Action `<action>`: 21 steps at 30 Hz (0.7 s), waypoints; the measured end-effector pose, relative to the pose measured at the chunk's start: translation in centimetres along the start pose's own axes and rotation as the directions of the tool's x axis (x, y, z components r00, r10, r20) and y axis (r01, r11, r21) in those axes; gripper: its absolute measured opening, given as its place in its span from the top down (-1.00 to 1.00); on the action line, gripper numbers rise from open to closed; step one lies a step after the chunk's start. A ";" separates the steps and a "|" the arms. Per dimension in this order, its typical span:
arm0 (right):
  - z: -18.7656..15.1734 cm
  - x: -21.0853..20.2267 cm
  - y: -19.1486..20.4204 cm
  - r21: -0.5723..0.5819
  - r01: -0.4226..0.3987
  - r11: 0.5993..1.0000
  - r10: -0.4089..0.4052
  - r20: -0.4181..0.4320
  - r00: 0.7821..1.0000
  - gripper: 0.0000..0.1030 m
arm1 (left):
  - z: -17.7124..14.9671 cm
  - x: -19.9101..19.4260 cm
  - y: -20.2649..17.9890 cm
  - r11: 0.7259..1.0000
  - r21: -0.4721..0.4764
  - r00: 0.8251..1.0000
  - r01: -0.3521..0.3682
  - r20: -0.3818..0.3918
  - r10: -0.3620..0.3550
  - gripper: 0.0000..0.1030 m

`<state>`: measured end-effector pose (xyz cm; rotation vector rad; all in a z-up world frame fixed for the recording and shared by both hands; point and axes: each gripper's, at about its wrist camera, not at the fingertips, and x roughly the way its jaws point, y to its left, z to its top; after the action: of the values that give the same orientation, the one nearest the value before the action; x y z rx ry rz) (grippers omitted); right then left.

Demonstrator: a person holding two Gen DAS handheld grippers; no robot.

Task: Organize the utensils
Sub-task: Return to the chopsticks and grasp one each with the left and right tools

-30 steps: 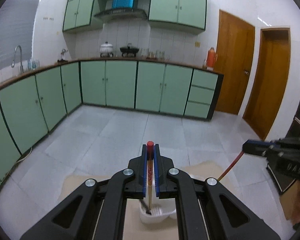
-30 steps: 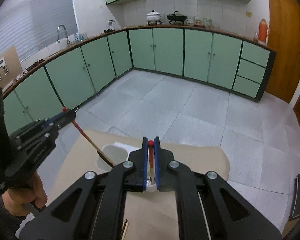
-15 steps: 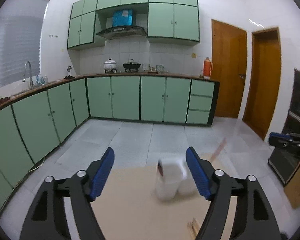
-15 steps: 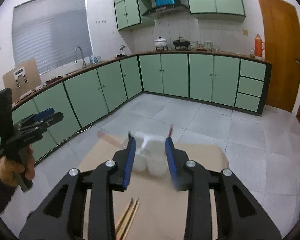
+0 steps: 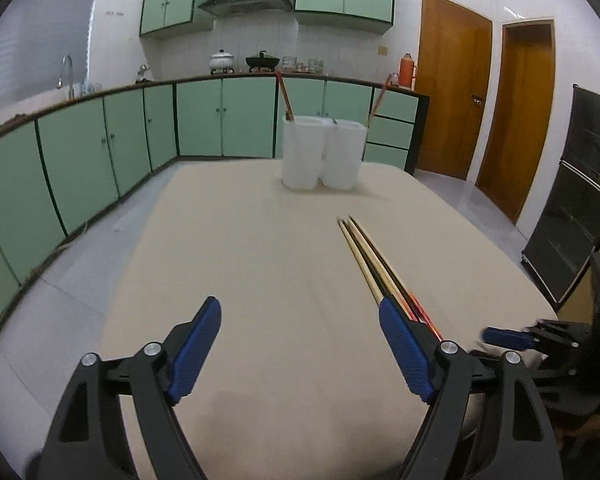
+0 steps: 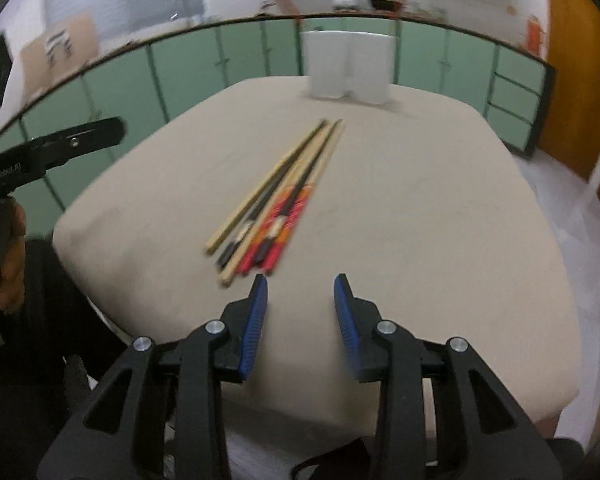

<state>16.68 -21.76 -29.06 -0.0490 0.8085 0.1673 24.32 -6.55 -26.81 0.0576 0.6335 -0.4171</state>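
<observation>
Right wrist view motion-blurred: I can't count chopsticks (image 6: pixel 284 196) or read their red-end patterns. On left wrist view my left gripper's (image 5: pixel 300 348) right finger (image 5: pixel 406 350) covers their near ends. Holder (image 5: pixel 322 152) interior hidden by white walls.

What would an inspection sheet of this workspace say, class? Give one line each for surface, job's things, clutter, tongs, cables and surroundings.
Surface: beige table, bare around the items.
Job's things: loose chopsticks lie bundled mid-table; two white holders stand side by side at the far end, one chopstick upright in the left, another in the right.
Clutter: nothing seen.
Tongs: left tongs open, empty; right tongs open, empty, near the bundle's red ends.
Cables: nothing seen.
Surroundings: green cabinets, wooden doors.
</observation>
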 end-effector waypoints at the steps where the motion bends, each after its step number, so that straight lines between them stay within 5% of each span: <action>1: -0.3 0.1 0.2 -0.005 -0.001 1.000 0.001 0.005 1.000 0.34 | -0.4 0.0 -0.3 1.000 0.006 1.000 0.002 -0.003 -0.002 -0.55; 6: 0.5 1.2 0.3 -0.016 -0.005 1.000 0.005 0.007 1.000 0.38 | -2.2 0.5 -1.2 1.000 0.023 0.999 0.020 -0.026 -0.019 -0.54; 9: 0.3 1.1 -0.9 0.007 -0.007 1.000 0.007 0.002 1.000 0.66 | -2.2 1.1 -1.5 0.999 0.022 0.999 0.026 -0.036 -0.025 -0.51; 21: 0.6 1.5 -2.6 0.047 -0.010 0.999 0.009 0.016 1.000 0.64 | -3.6 4.3 -5.0 0.991 0.099 0.990 0.087 -0.124 -0.075 -0.26</action>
<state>18.54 -24.09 -29.75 0.0011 0.7963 0.1575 23.43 -12.08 -31.87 0.1577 0.7336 -0.5284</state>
